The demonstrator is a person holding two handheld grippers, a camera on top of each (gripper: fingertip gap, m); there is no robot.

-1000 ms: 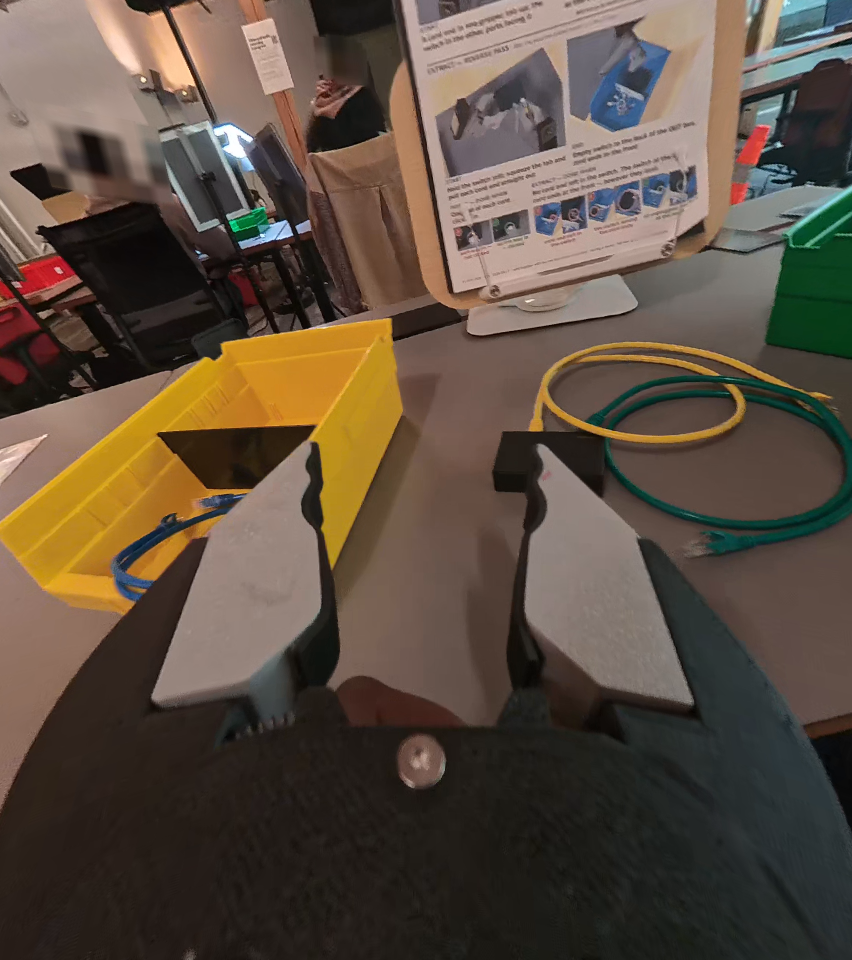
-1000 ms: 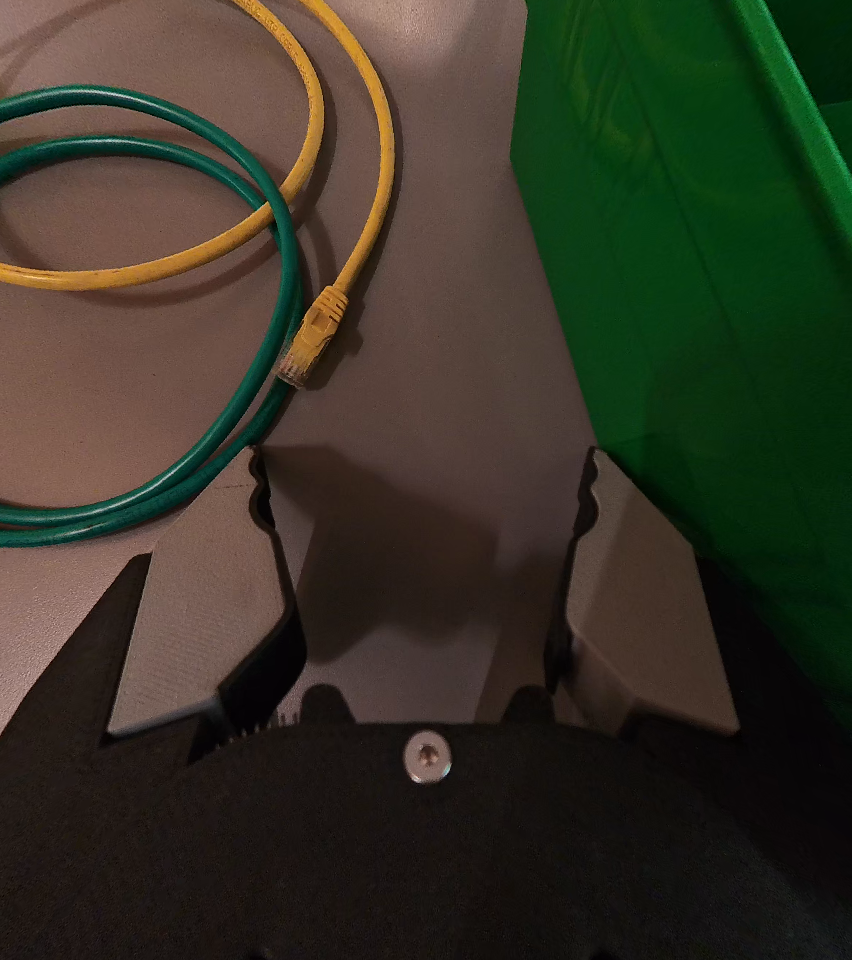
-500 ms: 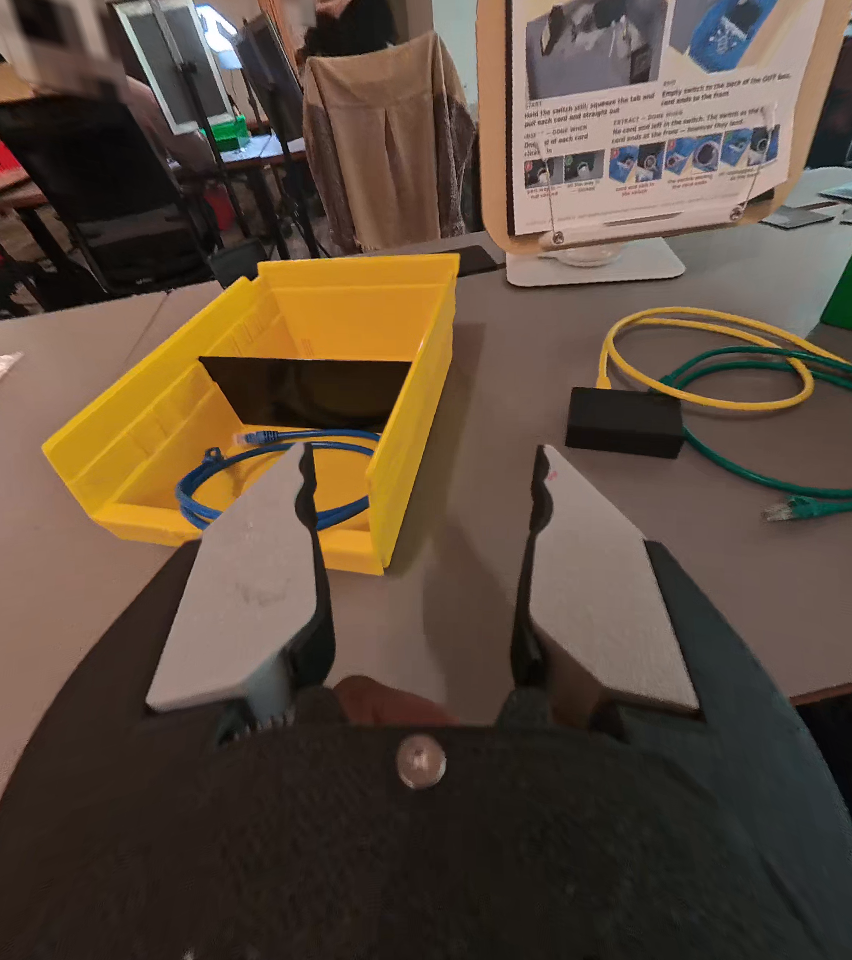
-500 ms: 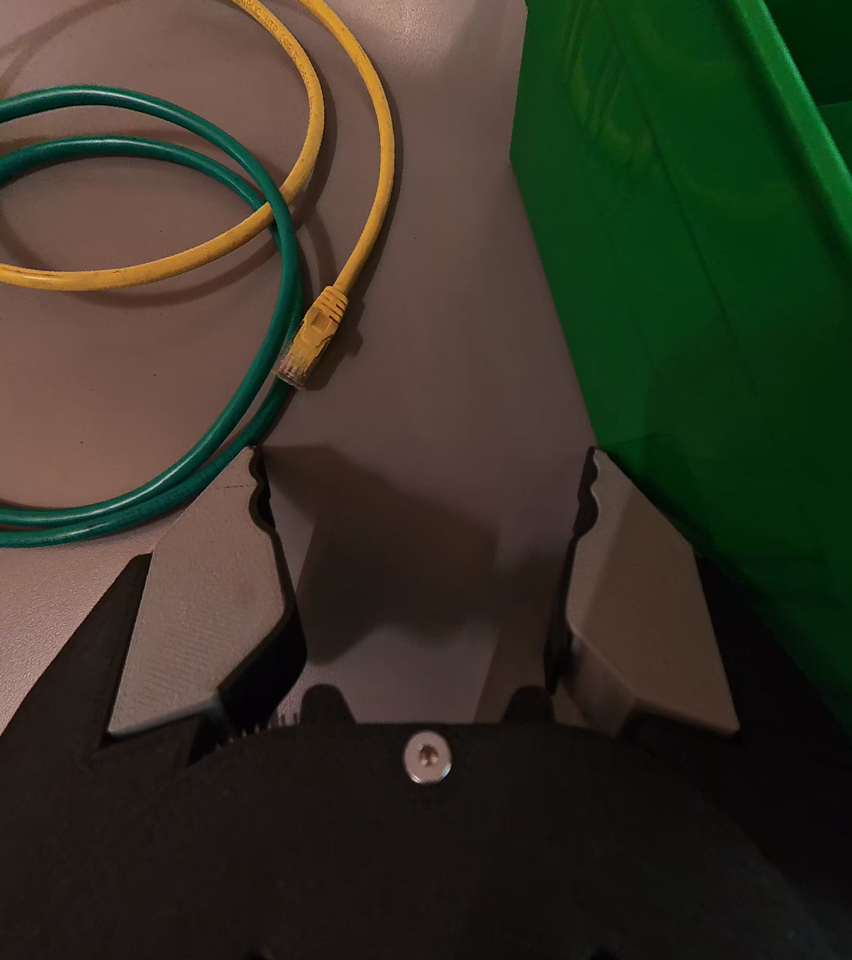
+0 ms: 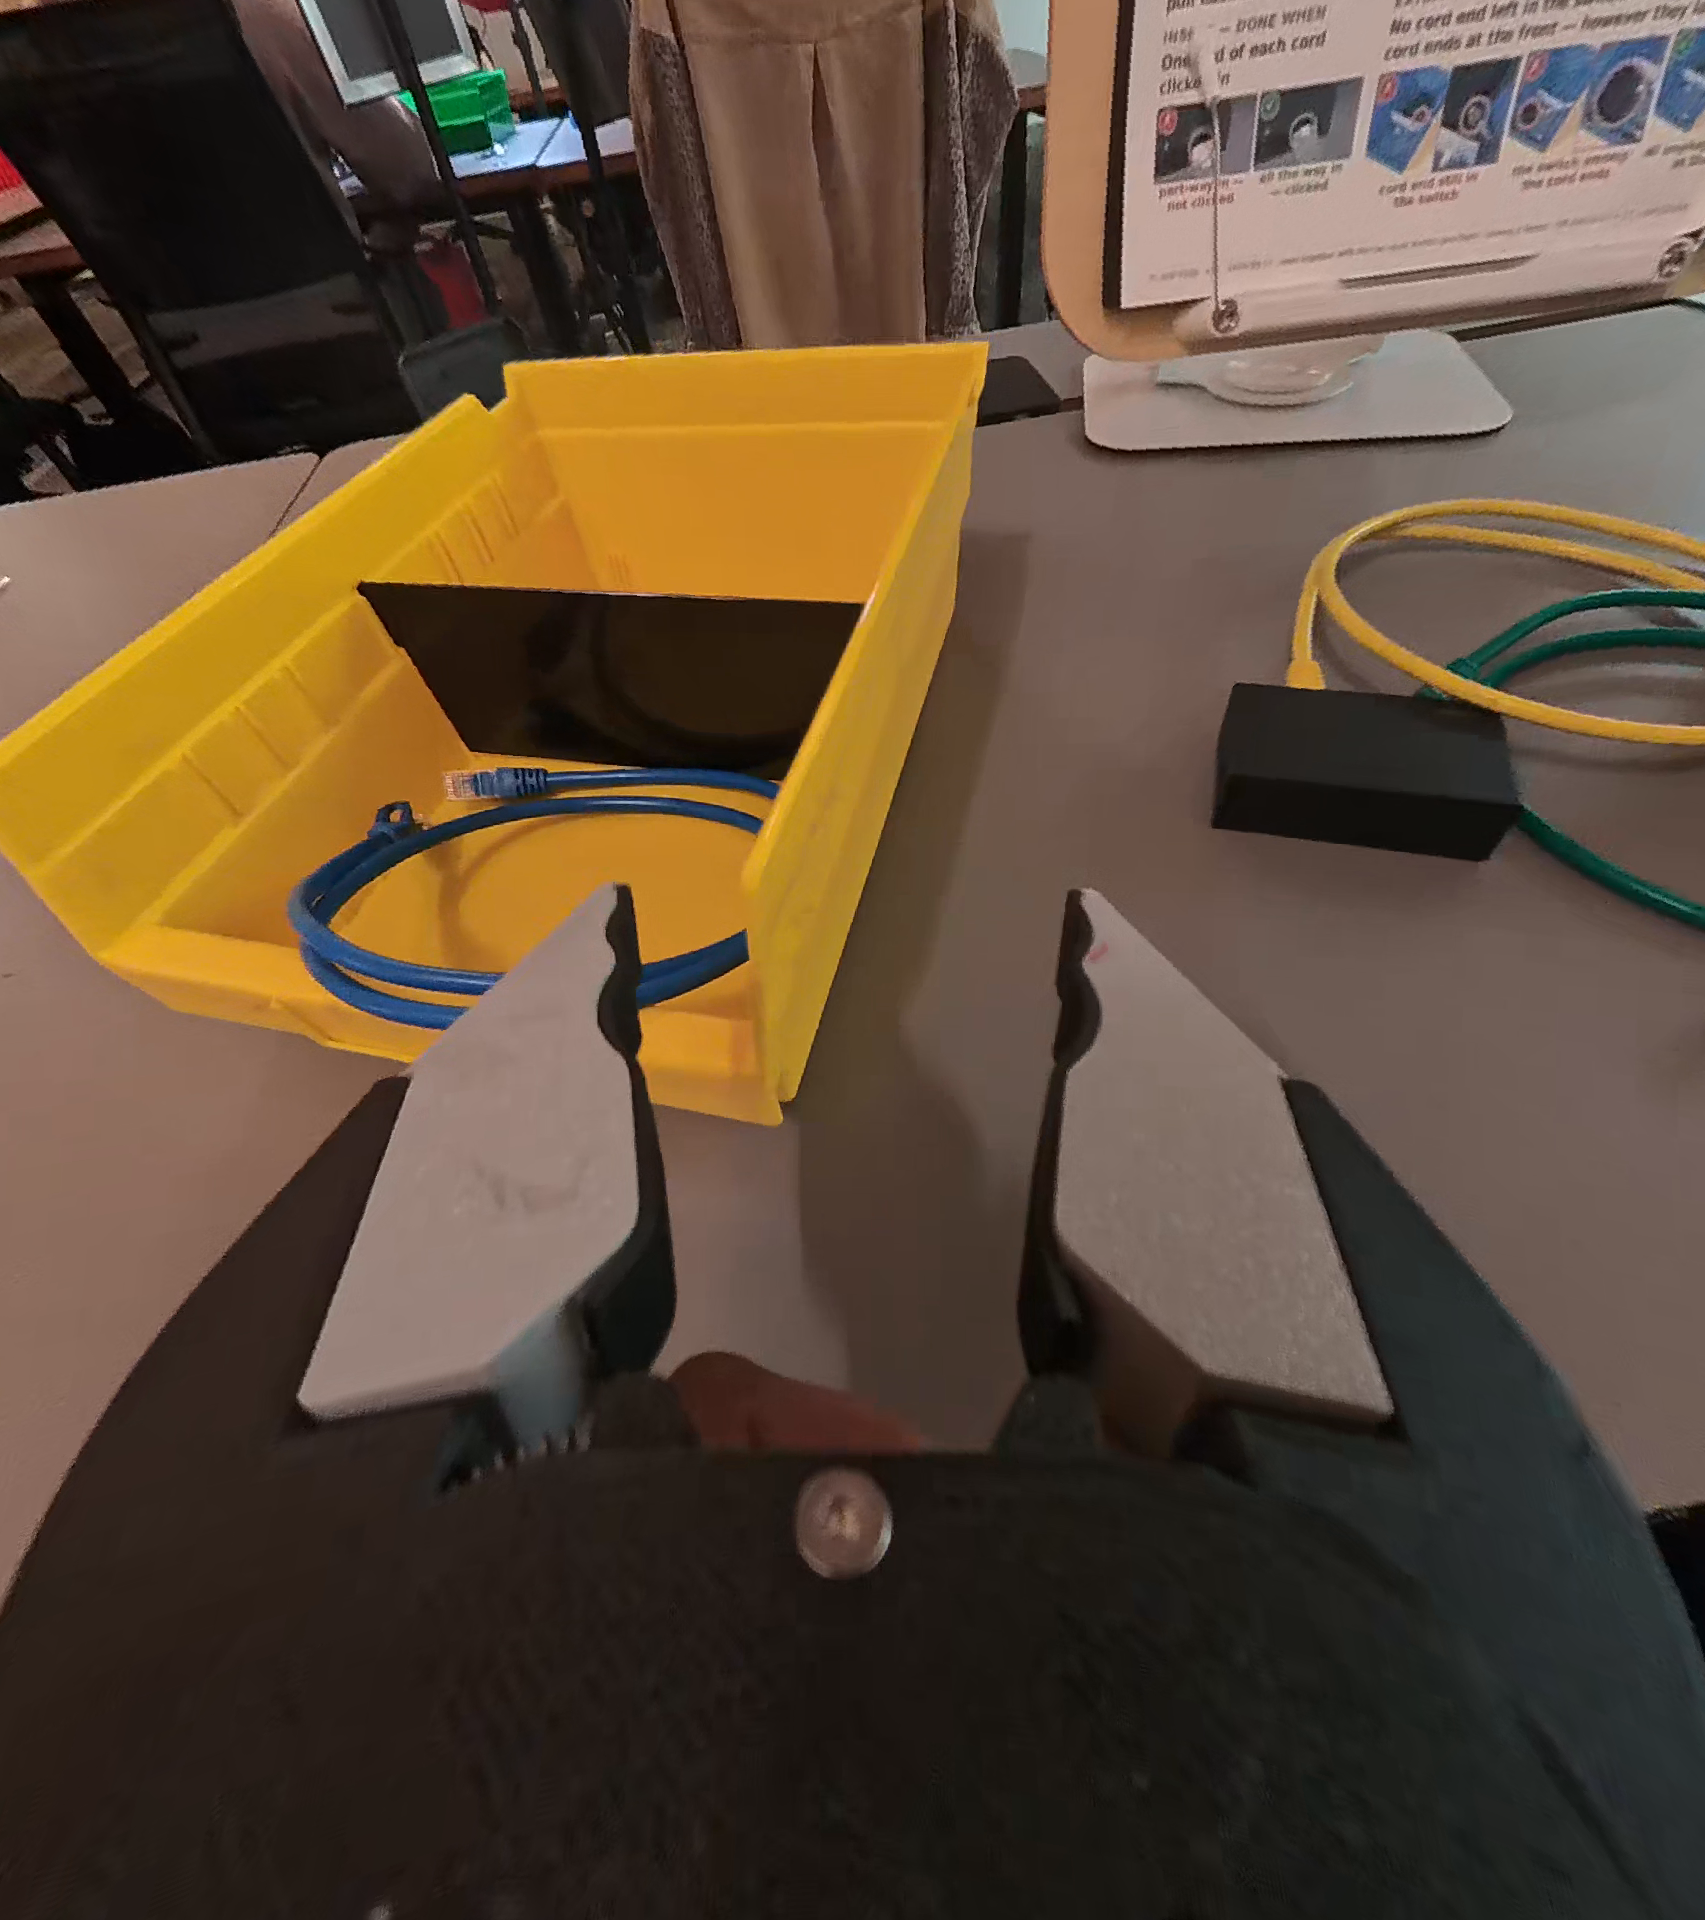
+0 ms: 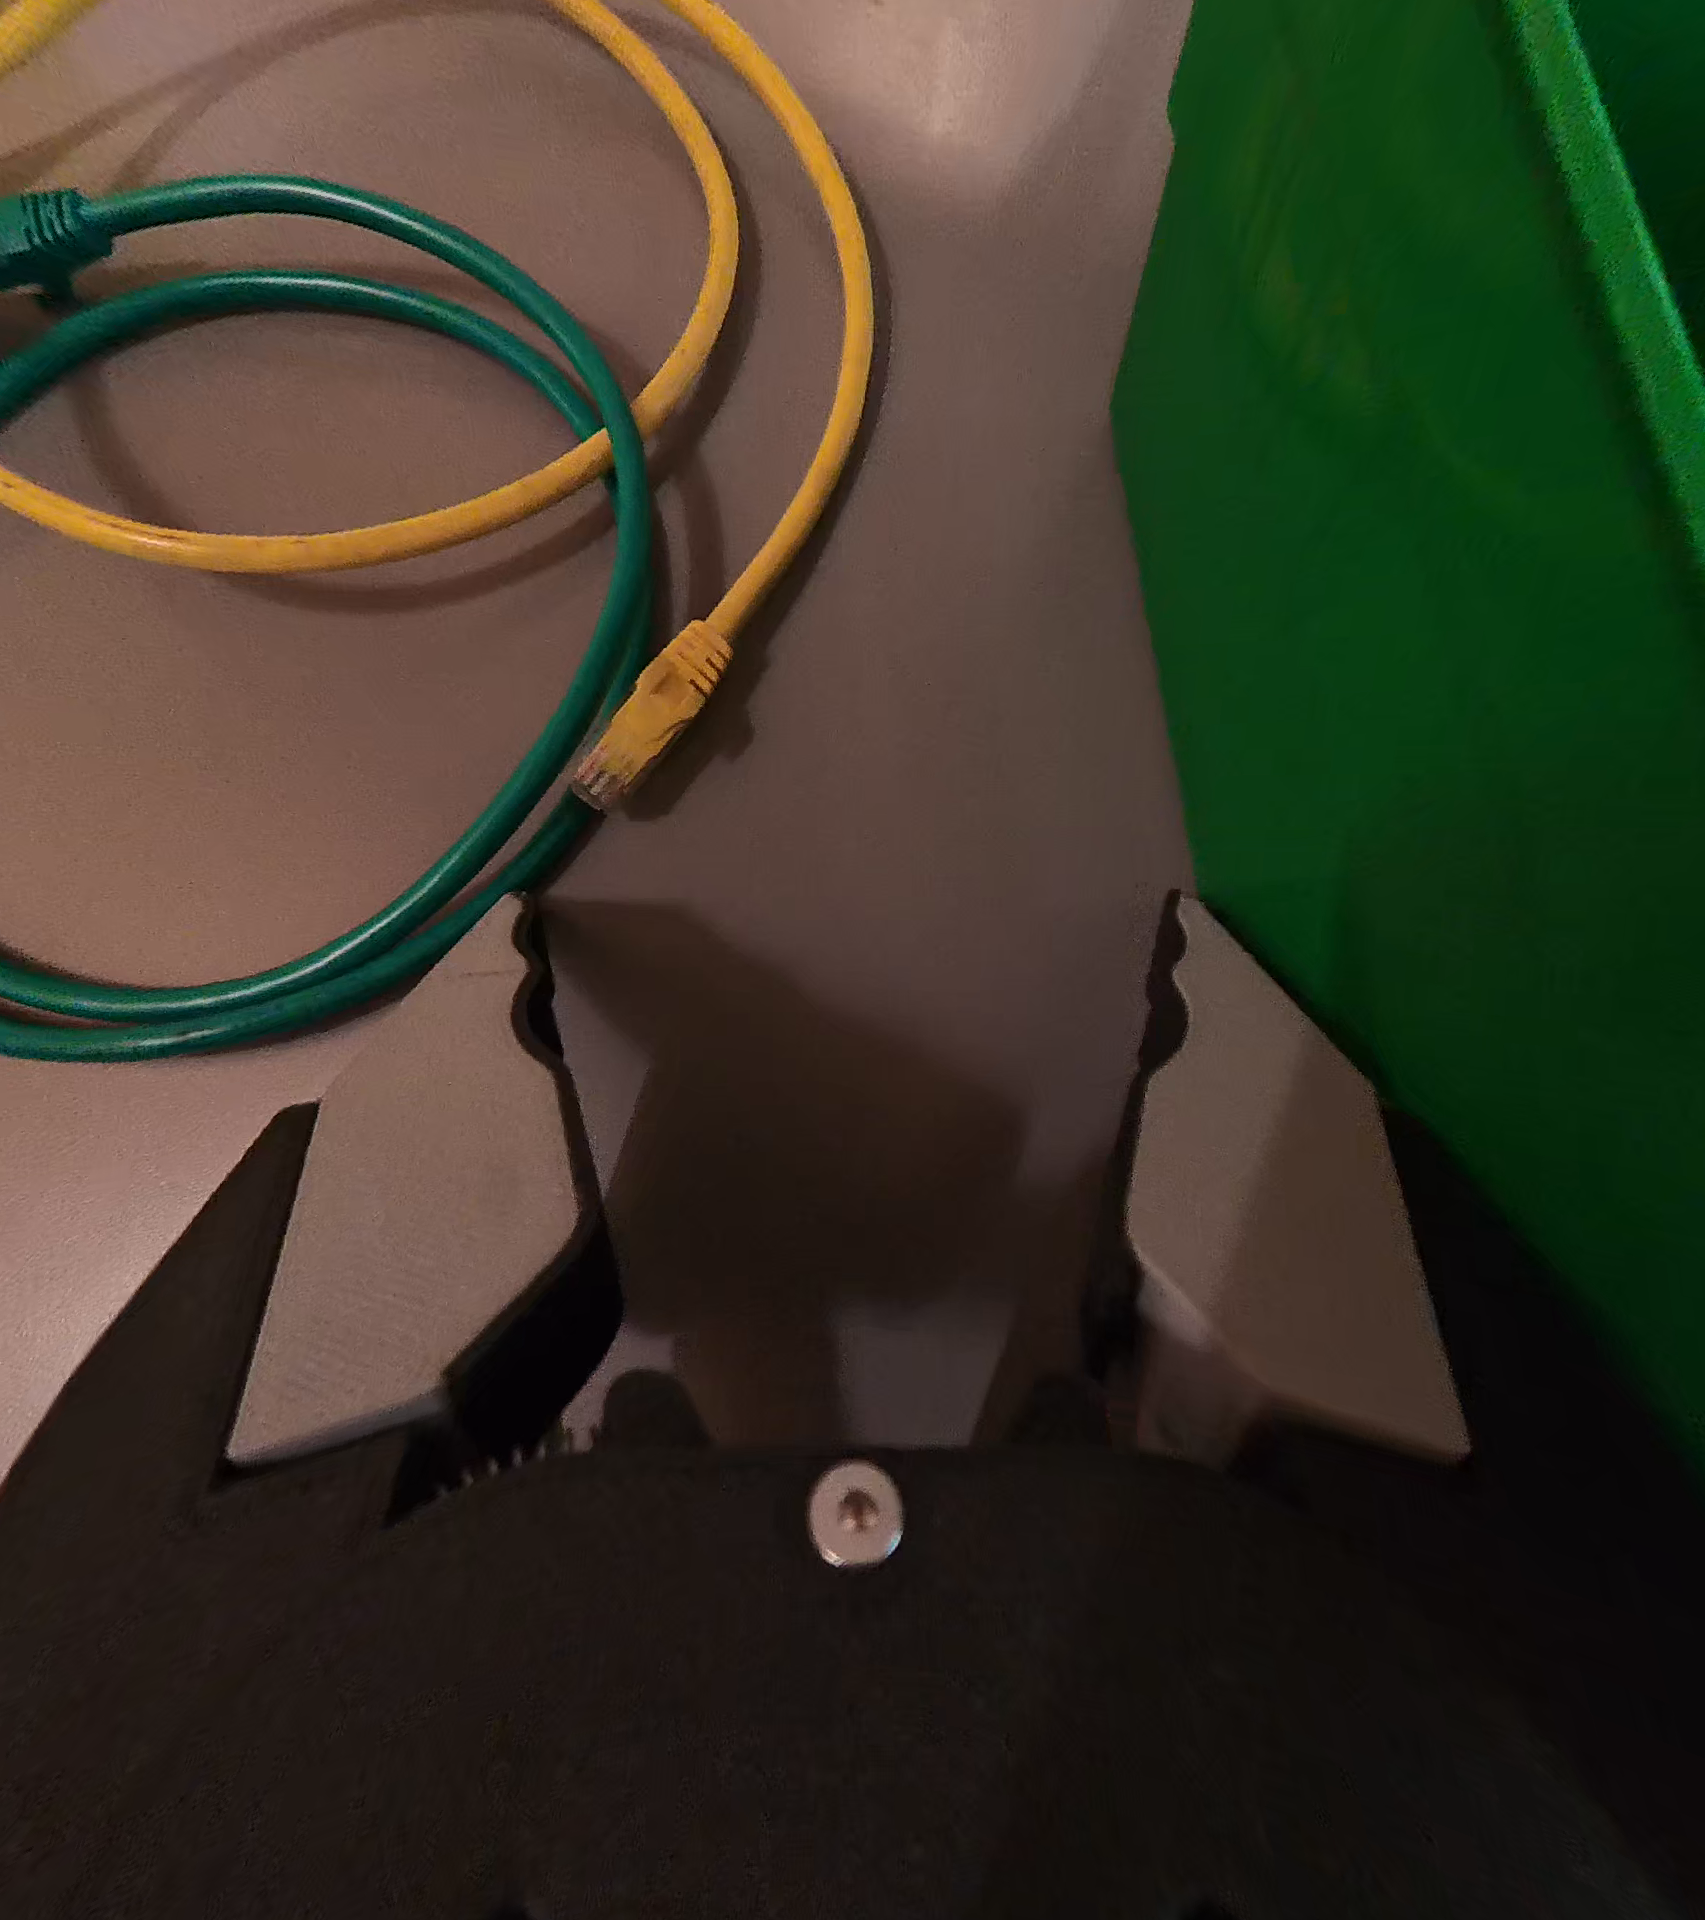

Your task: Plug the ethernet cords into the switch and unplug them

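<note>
In the left wrist view a black switch (image 5: pixel 1362 769) lies on the grey table, with a yellow cord (image 5: pixel 1554 623) and a green cord (image 5: pixel 1658 894) running to its far side. A coiled blue cord (image 5: pixel 474 914) lies in a yellow bin (image 5: pixel 827 790). My left gripper (image 5: pixel 843 914) is open and empty, above the bin's near right corner. In the right wrist view my right gripper (image 6: pixel 848 914) is open and empty over bare table, just short of the yellow cord's loose plug (image 6: pixel 650 717). The green cord (image 6: pixel 536 748) loops to its left.
A green bin (image 6: pixel 1450 520) stands close against the right gripper's right finger. An instruction board on a white stand (image 5: pixel 1295 395) stands at the table's back. A black divider (image 5: pixel 619 665) sits inside the yellow bin. Chairs and other tables stand beyond the far edge. The black switch (image 5: pixel 1362 769) lies around 15 cm away from my left fingertips.
My left gripper has swung left and tilted down, so the yellow bin and blue cord now sit ahead and the switch lies off to the right. The right gripper has barely moved.
</note>
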